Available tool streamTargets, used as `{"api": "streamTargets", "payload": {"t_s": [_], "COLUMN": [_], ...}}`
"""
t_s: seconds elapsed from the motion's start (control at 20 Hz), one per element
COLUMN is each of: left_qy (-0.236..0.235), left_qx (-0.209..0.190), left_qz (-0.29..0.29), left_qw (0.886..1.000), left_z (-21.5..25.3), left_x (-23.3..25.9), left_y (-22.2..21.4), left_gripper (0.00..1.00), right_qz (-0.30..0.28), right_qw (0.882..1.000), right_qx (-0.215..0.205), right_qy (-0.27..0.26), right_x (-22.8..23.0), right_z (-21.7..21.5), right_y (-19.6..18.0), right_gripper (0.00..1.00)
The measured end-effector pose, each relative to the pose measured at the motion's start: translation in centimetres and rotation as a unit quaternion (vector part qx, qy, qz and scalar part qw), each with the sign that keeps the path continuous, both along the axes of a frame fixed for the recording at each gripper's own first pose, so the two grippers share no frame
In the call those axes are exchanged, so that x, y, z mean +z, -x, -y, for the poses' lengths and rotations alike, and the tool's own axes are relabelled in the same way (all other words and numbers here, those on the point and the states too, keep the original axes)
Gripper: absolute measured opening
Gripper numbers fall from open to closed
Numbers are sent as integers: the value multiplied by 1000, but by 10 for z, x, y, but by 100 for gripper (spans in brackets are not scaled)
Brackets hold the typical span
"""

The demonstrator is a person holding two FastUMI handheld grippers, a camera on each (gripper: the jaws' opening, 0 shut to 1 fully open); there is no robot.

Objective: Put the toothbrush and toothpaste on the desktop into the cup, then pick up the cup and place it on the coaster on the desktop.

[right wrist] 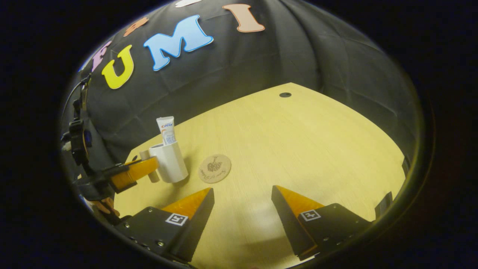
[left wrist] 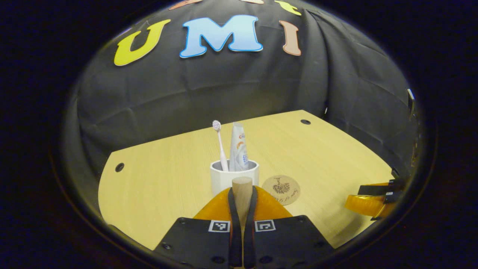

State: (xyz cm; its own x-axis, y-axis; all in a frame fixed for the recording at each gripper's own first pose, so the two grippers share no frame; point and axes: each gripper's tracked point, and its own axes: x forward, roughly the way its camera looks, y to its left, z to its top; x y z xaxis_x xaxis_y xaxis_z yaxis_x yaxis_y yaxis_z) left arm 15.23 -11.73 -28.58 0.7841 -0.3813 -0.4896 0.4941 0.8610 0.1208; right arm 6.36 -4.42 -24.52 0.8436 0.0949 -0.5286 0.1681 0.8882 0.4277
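Now cup [left wrist: 233, 175] holds toothbrush [left wrist: 219, 144], toothpaste [left wrist: 238, 147]; left gripper [left wrist: 242, 194] fingers clamp its handle [left wrist: 242, 196]; right gripper [right wrist: 242, 198] fingers apart.

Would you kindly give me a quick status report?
Left tongs shut on cup handle; right tongs open, idle. Toothbrush and toothpaste in cup, beside coaster. Nothing in the way.

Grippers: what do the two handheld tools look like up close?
The left gripper and the right gripper match: black plates dotted with screws, each plate carrying a small square black-and-white marker, narrowing into wedge-shaped jaws.
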Motion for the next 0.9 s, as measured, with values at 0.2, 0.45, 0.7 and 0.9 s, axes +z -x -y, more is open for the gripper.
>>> {"api": "streamTargets", "payload": {"t_s": [0.2,0.45,0.7,0.9], "left_qy": [21,32,44,49], "left_qx": [7,11,-7,-17], "left_qz": [20,35,46,44], "left_qw": [1000,999,998,998], "left_z": [9,21,55,90], "left_x": [6,18,31,24], "left_y": [-8,-14,-13,-15], "left_gripper": [9,9,9,9], "right_qz": [-6,-10,-7,-14], "right_qw": [1000,1000,999,999], "right_qx": [12,23,33,41], "right_qy": [16,15,11,10], "right_x": [-4,-8,-7,-10], "right_z": [6,6,8,17], "right_y": [8,12,11,13], "right_gripper": [93,93,93,93]}}
